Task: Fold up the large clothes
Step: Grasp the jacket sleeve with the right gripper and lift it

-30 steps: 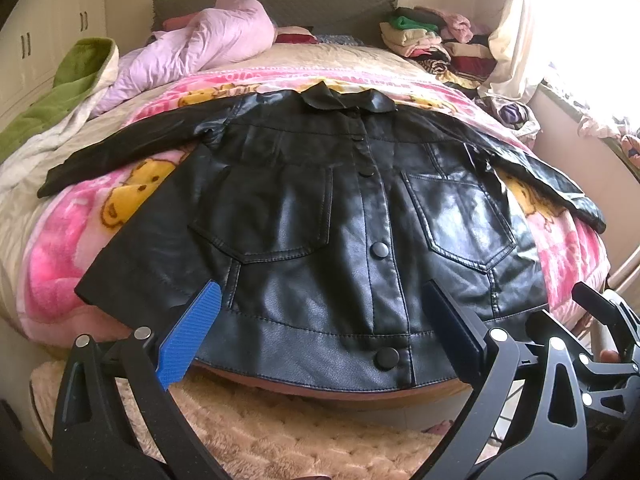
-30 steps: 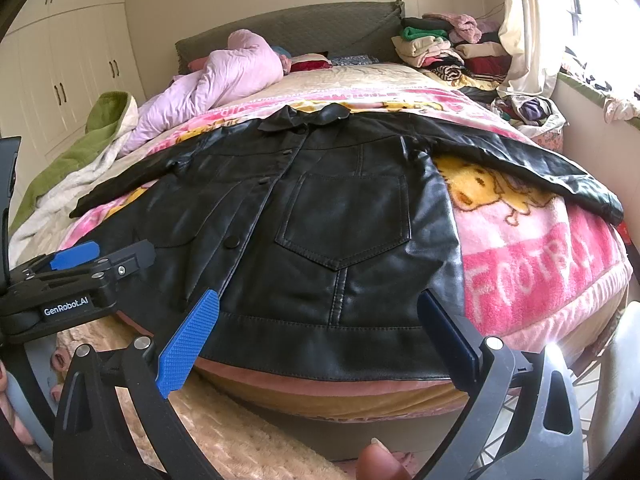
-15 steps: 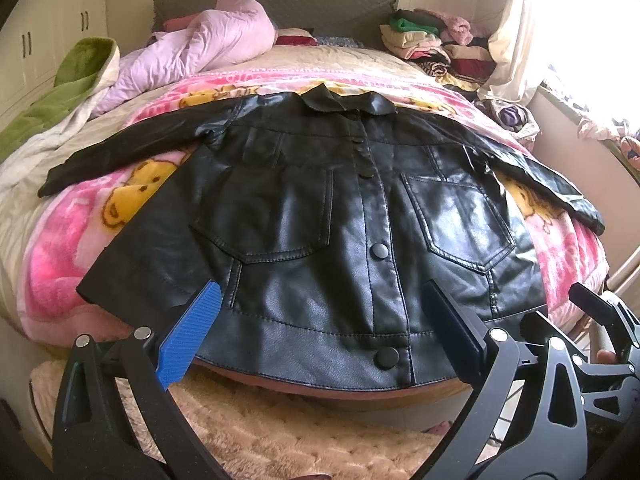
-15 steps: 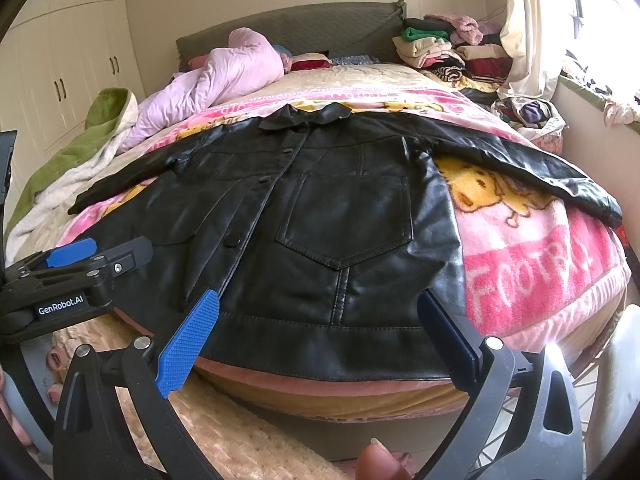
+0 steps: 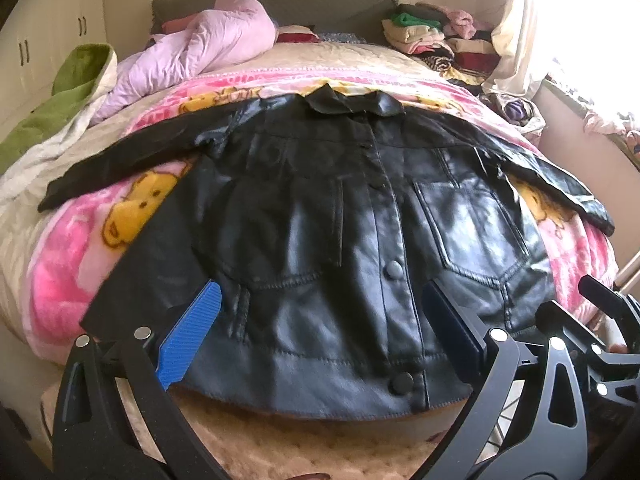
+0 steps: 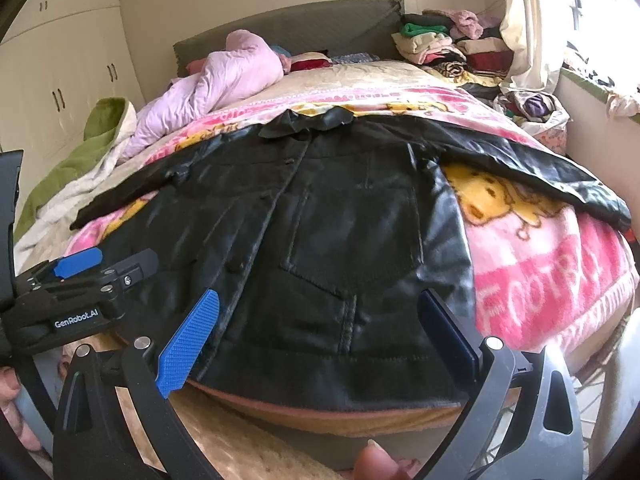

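Cupboards are seen at nine o'clock in the right wrist view, and beside them a green blanket is heaped along the left edge of the bed. A lilac quilt is bundled toward eleven o'clock, near the dark headboard. Across the middle of the bed a pink cartoon blanket is spread, and on it the black leather jacket is laid flat, front up and buttoned, with its collar at twelve o'clock and its hem at six o'clock, at the bed's near edge. Both sleeves are stretched outward, one toward nine o'clock and one toward three o'clock. The left gripper is held just before the hem, its jaws spread wide with nothing between them, the blue pad at seven o'clock and the dark pad at five o'clock; whether the hem is touched cannot be told. The right gripper is likewise held spread and empty before the hem's right part, below a chest pocket. Folded clothes are stacked at one o'clock, and a pale curtain is hung at two o'clock beside a bright window. A fingertip is seen at six o'clock in the right wrist view.
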Demonstrator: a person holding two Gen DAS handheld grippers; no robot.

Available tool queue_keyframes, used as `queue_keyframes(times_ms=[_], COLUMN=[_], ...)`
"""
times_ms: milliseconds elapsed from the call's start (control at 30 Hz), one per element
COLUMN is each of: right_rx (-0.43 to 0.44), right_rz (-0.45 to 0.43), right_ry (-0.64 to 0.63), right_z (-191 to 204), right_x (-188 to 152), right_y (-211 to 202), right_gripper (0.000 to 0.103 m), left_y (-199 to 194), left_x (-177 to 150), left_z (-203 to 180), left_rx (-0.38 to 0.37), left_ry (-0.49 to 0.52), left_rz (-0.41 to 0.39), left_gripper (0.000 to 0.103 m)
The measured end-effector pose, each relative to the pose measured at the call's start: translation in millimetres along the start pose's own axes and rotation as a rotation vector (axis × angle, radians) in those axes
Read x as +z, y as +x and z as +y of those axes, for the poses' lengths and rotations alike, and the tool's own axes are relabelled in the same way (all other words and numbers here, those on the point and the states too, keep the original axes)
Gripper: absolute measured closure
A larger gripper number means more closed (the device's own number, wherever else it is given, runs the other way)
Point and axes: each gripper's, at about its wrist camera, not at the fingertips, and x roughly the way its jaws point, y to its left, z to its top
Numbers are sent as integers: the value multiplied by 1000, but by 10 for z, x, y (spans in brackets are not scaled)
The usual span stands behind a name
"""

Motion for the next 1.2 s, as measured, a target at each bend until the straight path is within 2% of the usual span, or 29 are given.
queue_keyframes(times_ms=[167,500,900,1067,1200], right_rx=[15,54,113,104,39], right_rz=[-15,-12,-72,-86,-117], right_ry=[6,21,143,136,99], right_z=[28,63,-89,-136,-171], right_x=[192,561,1109,1319,1469], right_y=[41,205,276,316,365], right_gripper=[4,4,4,4,4], left_y=[73,169,317,361,407], left_x=[203,561,1105,1354,1530], left_z=[116,234,259,182,77], left_rx=[-17,36,38,38,25], left_ry=[-36,-46,-49,-30,-6], left_rz=[-2,-25,-60,-80,-97], left_gripper=[9,9,9,9,9])
